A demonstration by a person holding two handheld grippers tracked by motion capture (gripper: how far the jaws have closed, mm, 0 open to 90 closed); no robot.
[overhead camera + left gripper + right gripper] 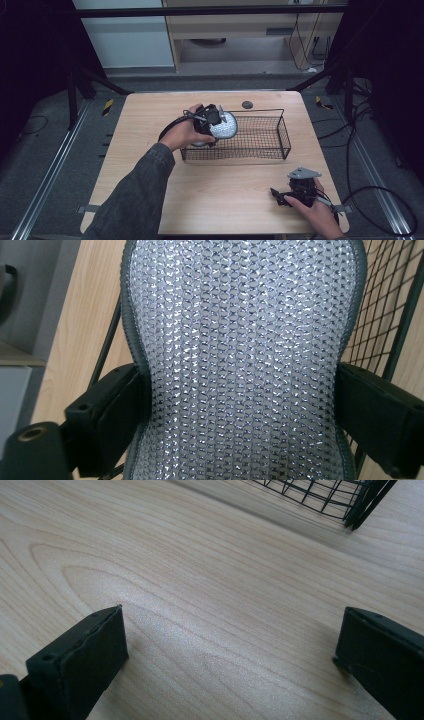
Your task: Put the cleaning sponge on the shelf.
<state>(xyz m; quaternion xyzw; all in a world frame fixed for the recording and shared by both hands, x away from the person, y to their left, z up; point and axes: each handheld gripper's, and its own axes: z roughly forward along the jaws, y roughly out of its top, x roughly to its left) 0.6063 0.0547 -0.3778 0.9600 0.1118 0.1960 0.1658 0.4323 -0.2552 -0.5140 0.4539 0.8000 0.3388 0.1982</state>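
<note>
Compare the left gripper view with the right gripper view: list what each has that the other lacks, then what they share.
Left gripper view alone: a silvery mesh-textured pad with a grey rim, pinched at its narrowed waist between that gripper's two black jaws.

Right gripper view alone: that gripper's jaws spread wide apart with bare tabletop between them.

Both: the light wooden table and part of the black wire basket, at the right edge of the left gripper view and the top right of the right gripper view.

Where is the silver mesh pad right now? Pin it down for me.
In the high view the silver mesh pad is clamped in the left gripper, at the left end of the black wire basket, toward the table's far side.
</note>
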